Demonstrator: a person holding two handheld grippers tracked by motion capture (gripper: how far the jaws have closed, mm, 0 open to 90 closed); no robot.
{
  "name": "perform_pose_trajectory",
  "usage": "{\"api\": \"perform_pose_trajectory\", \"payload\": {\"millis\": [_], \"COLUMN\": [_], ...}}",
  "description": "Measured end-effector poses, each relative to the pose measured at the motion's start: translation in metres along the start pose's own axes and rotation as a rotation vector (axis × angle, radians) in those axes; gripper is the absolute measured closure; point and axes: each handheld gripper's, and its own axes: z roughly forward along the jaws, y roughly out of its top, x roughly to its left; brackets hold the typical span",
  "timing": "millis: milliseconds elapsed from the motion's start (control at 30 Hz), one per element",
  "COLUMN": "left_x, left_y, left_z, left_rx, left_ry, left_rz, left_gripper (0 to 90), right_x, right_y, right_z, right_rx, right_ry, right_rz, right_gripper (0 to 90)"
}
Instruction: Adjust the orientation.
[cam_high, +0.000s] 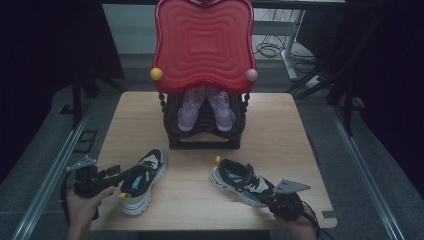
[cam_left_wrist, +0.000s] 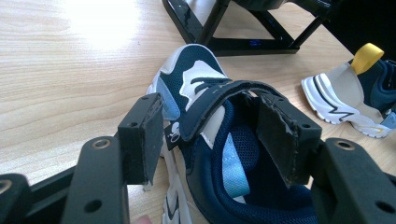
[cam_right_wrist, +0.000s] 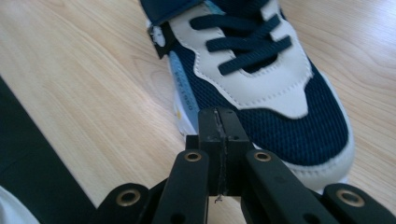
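Two sneakers (cam_high: 144, 180) (cam_high: 242, 181) on wooden table (cam_high: 200, 125), a claw (cam_high: 116, 173) (cam_high: 272, 200) at each, black rack (cam_high: 205, 122) behind.

A black shoe rack (cam_high: 172, 140) stands at the far middle of the wooden table (cam_high: 280, 130). A pair of pale pink shoes (cam_high: 205, 110) sits inside it, under a red wavy tray (cam_high: 204, 42) bearing a yellow ball (cam_high: 156, 74) and a pink ball (cam_high: 251, 75).

i see two navy-and-white sneakers upright on the wooden table: the left sneaker (cam_high: 142, 179) pointing away from me, the right sneaker (cam_high: 242, 181) angled toe toward me, well apart.
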Motion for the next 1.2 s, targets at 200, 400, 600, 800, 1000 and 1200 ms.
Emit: {"api": "perform_pose_trajectory", "payload": {"millis": [200,400,600,800,1000,1200], "left_x": [0.0,0.001,0.001,0.002,0.002,0.003], "left_y": [0.0,0.0,0.0,-0.001,-0.001,-0.001], "left_z": [-0.001,-0.001,-0.001,0.0,-0.001,-0.001], "left_rx": [-0.002,-0.004,-0.002,0.002,0.001,0.002], "left_ry": [0.0,0.003,0.002,0.004,0.005,0.007], "left_rz": [-0.002,-0.002,-0.003,-0.006,-0.006,-0.008], "left_gripper": [40.8,40.8,40.8,40.8,40.8,40.8], "right_x": [-0.01,-0.02,-0.031,-0.044,-0.056,-0.067], "right_y": [-0.002,-0.003,0.0,0.004,0.011,0.017], "right_z": [-0.002,-0.002,0.0,0.005,0.011,0.017], "right_rx": [-0.004,-0.005,-0.01,-0.01,-0.013,-0.015], "right_ry": [-0.019,-0.041,-0.056,-0.063,-0.067,-0.051], "right_rz": [0.024,0.045,0.067,0.09,0.101,0.115], "right_gripper": [89.9,89.9,89.9,89.9,89.9,89.9]}}
